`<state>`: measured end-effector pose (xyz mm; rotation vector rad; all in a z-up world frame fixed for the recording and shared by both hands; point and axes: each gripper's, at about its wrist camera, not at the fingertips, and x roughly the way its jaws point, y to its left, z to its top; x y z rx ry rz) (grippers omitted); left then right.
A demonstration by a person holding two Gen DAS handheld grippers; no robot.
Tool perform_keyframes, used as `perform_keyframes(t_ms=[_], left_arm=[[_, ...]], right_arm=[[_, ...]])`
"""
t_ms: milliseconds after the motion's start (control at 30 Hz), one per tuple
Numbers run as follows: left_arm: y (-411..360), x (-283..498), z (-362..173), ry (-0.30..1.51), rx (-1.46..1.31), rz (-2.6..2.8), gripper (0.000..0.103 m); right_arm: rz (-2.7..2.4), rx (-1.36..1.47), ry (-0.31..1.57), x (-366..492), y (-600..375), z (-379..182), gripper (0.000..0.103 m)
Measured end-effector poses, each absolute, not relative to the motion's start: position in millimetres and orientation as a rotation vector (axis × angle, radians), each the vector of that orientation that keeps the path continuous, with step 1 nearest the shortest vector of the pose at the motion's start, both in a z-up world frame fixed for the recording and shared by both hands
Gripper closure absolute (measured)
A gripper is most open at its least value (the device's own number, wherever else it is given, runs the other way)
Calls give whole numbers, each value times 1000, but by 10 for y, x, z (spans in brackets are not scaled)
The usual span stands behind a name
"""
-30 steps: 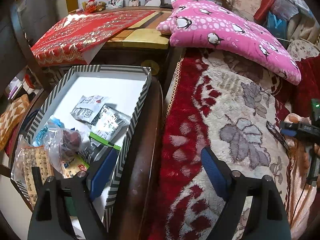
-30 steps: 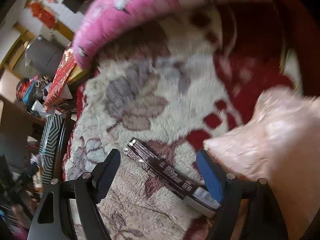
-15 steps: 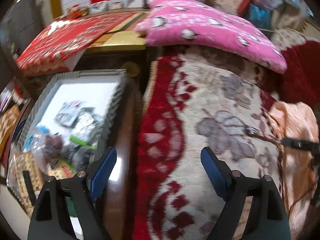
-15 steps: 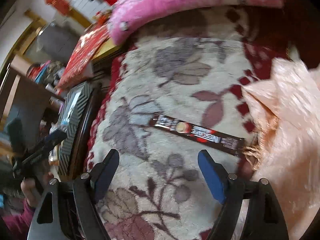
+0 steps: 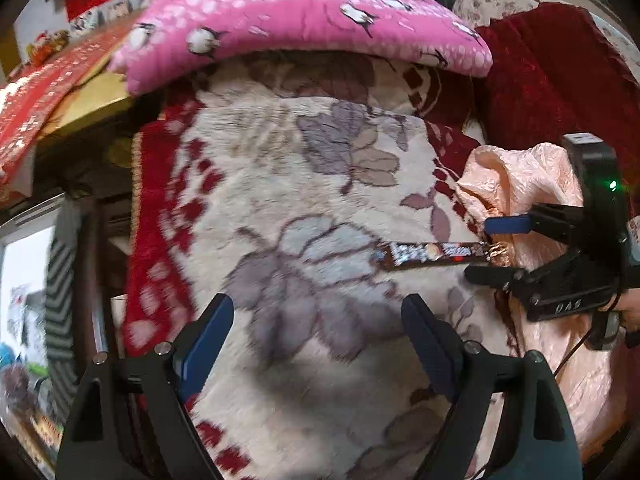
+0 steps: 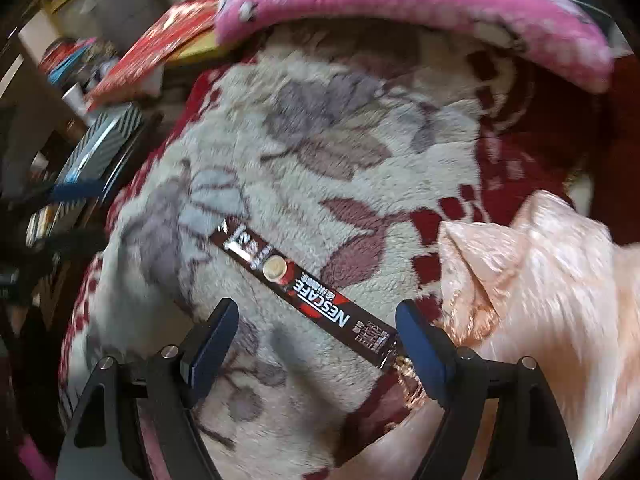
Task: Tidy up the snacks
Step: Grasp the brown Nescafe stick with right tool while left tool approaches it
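My right gripper (image 6: 316, 340) stands wide apart with nothing clamped in it, angled down over the coffee stick (image 6: 308, 296). That long, dark Nescafé sachet lies flat on the plush floral blanket (image 6: 360, 168). In the right wrist view its long axis runs diagonally, from upper left down to lower right, with the lower end just beside my right blue pad (image 6: 420, 344) and close to the peach satin cloth (image 6: 540, 300). My left gripper (image 5: 318, 336) is likewise spread wide and empty, over bare blanket. From there the stick (image 5: 434, 254) lies nearly crosswise, well ahead of my fingers, its right end pointing at the other gripper (image 5: 486, 246). A pink penguin pillow (image 5: 300, 20) lies beyond.
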<state>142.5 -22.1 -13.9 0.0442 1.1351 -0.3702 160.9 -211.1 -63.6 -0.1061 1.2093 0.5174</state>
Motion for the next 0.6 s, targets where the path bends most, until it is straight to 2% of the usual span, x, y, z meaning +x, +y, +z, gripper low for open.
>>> perform_keyframes(t_ms=[133, 233, 433, 500, 600], left_arm=[[-440, 1593, -202, 1167, 82, -428, 18], [-575, 1688, -288, 1187, 135, -518, 18], [-835, 1791, -435, 1220, 335, -688, 18], [-929, 1823, -477, 1240, 386, -775, 18], [-1057, 1897, -510, 1248, 443, -859, 18]], right_arm=[[559, -226, 1273, 1716, -2137, -854, 19], [625, -228, 1277, 1741, -2156, -896, 28], [685, -282, 1280, 1842, -2029, -953, 63], [667, -336, 1268, 1829, -2024, -953, 79], [646, -357, 1256, 1796, -2014, -971, 81]])
